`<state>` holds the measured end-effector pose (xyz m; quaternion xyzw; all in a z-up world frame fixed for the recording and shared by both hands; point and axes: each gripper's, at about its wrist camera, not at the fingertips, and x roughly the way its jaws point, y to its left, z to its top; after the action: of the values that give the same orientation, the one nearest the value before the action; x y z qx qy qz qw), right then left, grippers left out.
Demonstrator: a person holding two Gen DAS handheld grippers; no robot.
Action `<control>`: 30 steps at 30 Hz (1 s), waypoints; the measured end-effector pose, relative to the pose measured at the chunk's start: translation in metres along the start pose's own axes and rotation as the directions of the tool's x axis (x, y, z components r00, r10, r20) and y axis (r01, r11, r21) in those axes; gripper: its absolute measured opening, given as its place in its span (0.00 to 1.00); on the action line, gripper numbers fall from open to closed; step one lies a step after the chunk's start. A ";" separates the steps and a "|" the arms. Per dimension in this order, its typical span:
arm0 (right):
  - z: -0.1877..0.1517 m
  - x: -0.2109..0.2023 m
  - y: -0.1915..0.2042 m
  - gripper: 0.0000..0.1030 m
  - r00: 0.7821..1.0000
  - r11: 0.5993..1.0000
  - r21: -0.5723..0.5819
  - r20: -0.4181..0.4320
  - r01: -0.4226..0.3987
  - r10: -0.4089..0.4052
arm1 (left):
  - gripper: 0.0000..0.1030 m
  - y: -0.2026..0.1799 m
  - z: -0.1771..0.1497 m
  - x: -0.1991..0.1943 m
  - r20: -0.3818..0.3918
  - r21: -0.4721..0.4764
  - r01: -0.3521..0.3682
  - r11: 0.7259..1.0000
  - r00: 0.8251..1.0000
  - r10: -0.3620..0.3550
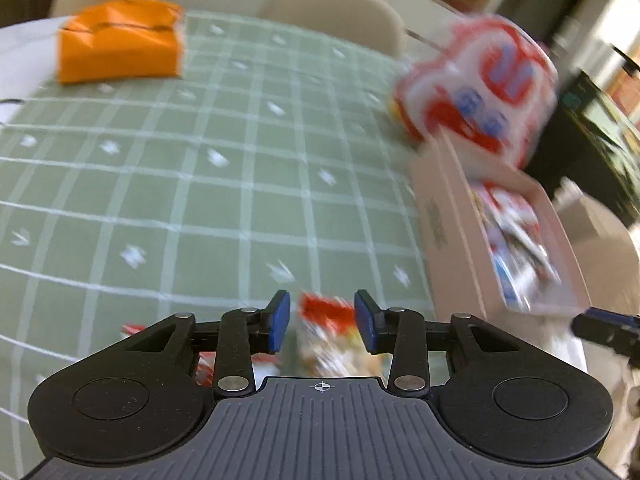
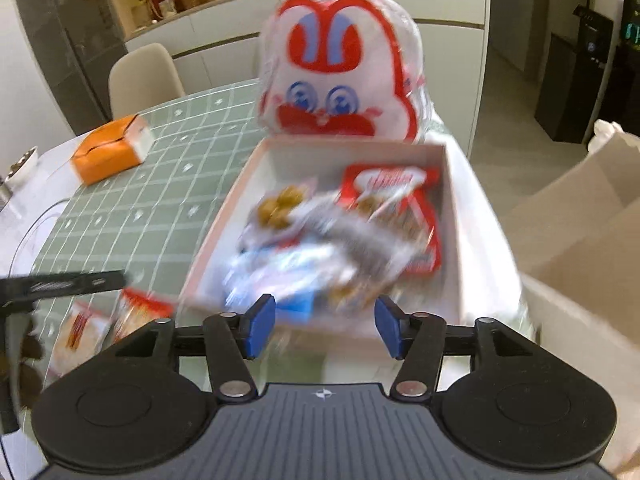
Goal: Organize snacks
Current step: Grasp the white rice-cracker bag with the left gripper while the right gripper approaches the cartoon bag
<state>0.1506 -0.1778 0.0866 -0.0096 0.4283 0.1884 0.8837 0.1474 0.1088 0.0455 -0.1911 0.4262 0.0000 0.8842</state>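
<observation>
A pink cardboard tray sits on the green checked tablecloth and holds several snack packets. The tray also shows at the right of the left wrist view. A large red and white rabbit-face bag stands behind the tray; it shows blurred in the left wrist view. My left gripper is open, its pads on either side of a red and white snack packet lying on the cloth. My right gripper is open over the tray's near edge, with blurred packets just beyond it.
An orange box lies at the far left of the table. Two more snack packets lie on the cloth left of the tray. Beige chairs stand behind the table. A brown carton stands to the right of the table.
</observation>
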 end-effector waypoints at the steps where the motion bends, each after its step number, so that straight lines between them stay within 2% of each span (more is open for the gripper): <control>1: -0.010 -0.002 0.008 0.60 1.000 1.000 -0.006 0.009 -0.006 0.006 | 0.38 0.001 -0.007 -0.004 -0.005 0.017 0.025 1.000 1.000 -0.025; 4: -0.028 0.005 0.036 0.61 0.998 0.997 -0.049 -0.017 -0.063 0.062 | 0.38 0.008 -0.018 -0.025 0.031 0.007 0.046 0.999 0.998 -0.046; 9: -0.025 0.034 0.086 0.61 0.985 0.986 -0.075 -0.091 -0.152 0.145 | 0.37 0.042 -0.024 -0.068 0.115 -0.062 -0.078 0.995 0.990 0.084; 13: -0.014 0.065 0.118 0.61 0.984 0.986 -0.044 -0.093 -0.158 0.153 | 0.37 0.073 -0.031 -0.083 0.102 -0.124 -0.129 0.984 0.985 0.142; 16: -0.007 0.082 0.131 0.64 0.985 0.989 -0.036 -0.099 -0.143 0.139 | 0.37 0.091 -0.038 -0.090 0.074 -0.151 -0.121 0.981 0.988 0.133; 17: -0.003 0.101 0.142 0.64 0.987 0.994 -0.048 -0.128 -0.101 0.094 | 0.37 0.094 -0.040 -0.088 0.061 -0.150 -0.114 0.982 0.990 0.124; 19: -0.005 0.105 0.150 0.66 0.990 0.994 -0.076 -0.126 -0.080 0.070 | 0.37 0.098 -0.044 -0.084 0.024 -0.141 -0.115 0.983 0.993 0.120; 20: -0.007 0.104 0.152 0.65 0.987 0.992 -0.085 -0.140 -0.089 0.077 | 0.37 0.099 -0.045 -0.080 0.012 -0.135 -0.120 0.984 0.992 0.122; 22: -0.015 0.095 0.152 0.50 0.984 0.989 -0.095 -0.148 -0.117 0.103 | 0.37 0.098 -0.048 -0.076 0.007 -0.131 -0.095 0.987 0.995 0.096; 25: -0.032 0.074 0.141 0.50 0.989 0.988 -0.128 -0.131 -0.091 0.074 | 0.38 0.088 -0.049 -0.069 0.010 -0.099 -0.055 0.994 0.998 0.056; 30: -0.060 0.034 0.096 0.49 0.995 0.995 -0.095 -0.096 0.031 -0.040 | 0.37 0.049 -0.058 -0.057 -0.009 0.075 -0.010 0.997 1.000 0.011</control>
<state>0.0920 -0.0879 0.0364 -0.0675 0.4615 0.1918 0.8635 0.0595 0.1436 0.0395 -0.1556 0.4311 -0.0121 0.8887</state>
